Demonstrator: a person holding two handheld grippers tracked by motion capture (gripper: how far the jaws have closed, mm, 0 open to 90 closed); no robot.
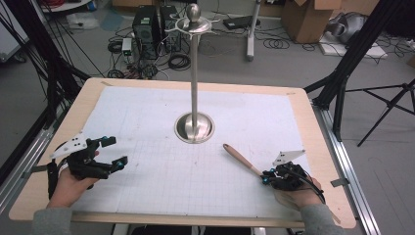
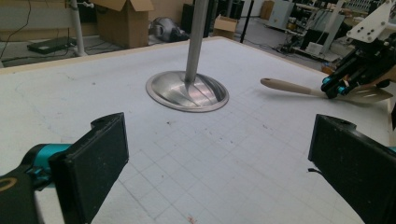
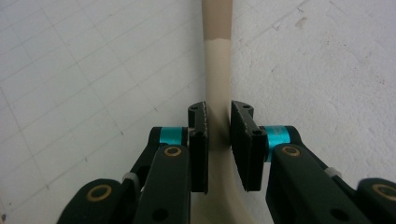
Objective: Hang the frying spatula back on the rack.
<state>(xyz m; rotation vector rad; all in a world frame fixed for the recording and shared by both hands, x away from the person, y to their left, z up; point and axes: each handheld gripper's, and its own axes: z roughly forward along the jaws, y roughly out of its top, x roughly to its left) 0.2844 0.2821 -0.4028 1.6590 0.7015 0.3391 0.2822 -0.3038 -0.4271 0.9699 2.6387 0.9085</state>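
— The table [image 1: 313, 147] is nearly bare. That tall stand [image 1: 194, 88] sits past the middle, toward the far edge, and I'd guess the spatula [image 1: 243, 160] is meant to hang from the hooks at its top.

— Where's the spatula now?

— Near the right front corner, handle pointing in at the stand's base, blade end back by the person's hand. From the left gripper [image 1: 110, 152] it looks as if the blade sits just off the mat, though I can't say for sure.

— Is it held?

— The right gripper [image 1: 265, 177] has its jaws clamped on the pale neck [image 3: 218, 93], just below where the wooden handle begins. Looking along them, the pads meet it on both sides.

— So what worries you?

— That neck is narrow and smooth, and most of the length sticks out ahead of the grip. Lifted quickly, it could pivot between the pads or slide out.

— And the stand?

— It's a thin pole on a small round base. Swing the handle into it on the way up and it may rock or tip.

— The left gripper?

— Wide open, holding nothing, near the left front corner. Too far off to steady anything.
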